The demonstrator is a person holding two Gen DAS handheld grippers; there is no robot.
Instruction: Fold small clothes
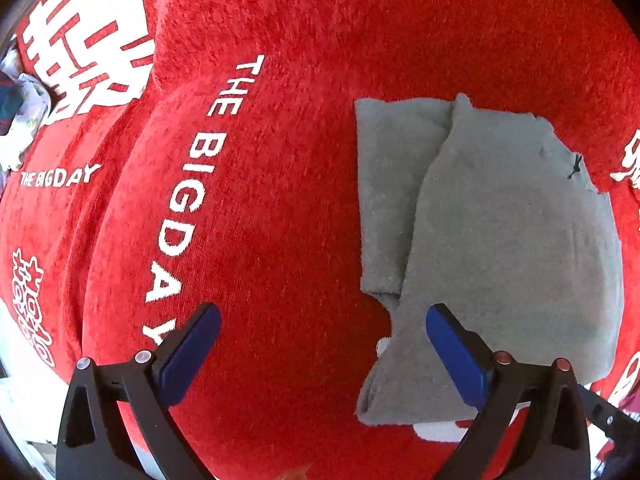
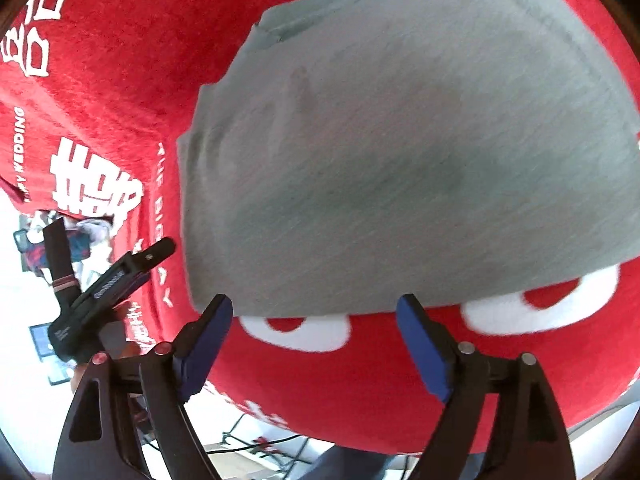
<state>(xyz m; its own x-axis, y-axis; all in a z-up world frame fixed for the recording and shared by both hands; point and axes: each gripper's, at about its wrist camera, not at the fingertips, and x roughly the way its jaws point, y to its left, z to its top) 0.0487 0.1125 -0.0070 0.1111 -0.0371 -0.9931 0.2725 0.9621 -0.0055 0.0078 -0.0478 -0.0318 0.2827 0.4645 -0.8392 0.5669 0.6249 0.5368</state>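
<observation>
Both grippers, left point(image 1: 322, 318) & right point(image 2: 314, 307), fingers apart, empty; 1 grey garment point(image 2: 400, 152) on red cloth point(image 1: 300, 160)

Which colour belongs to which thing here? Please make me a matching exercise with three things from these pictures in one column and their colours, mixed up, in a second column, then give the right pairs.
Things:
1. small garment
2. plush cloth under it
3. pads on the left gripper fingers

Colours:
A. blue
B. grey
C. red with white lettering

Right pairs: 1-B, 2-C, 3-A
</observation>
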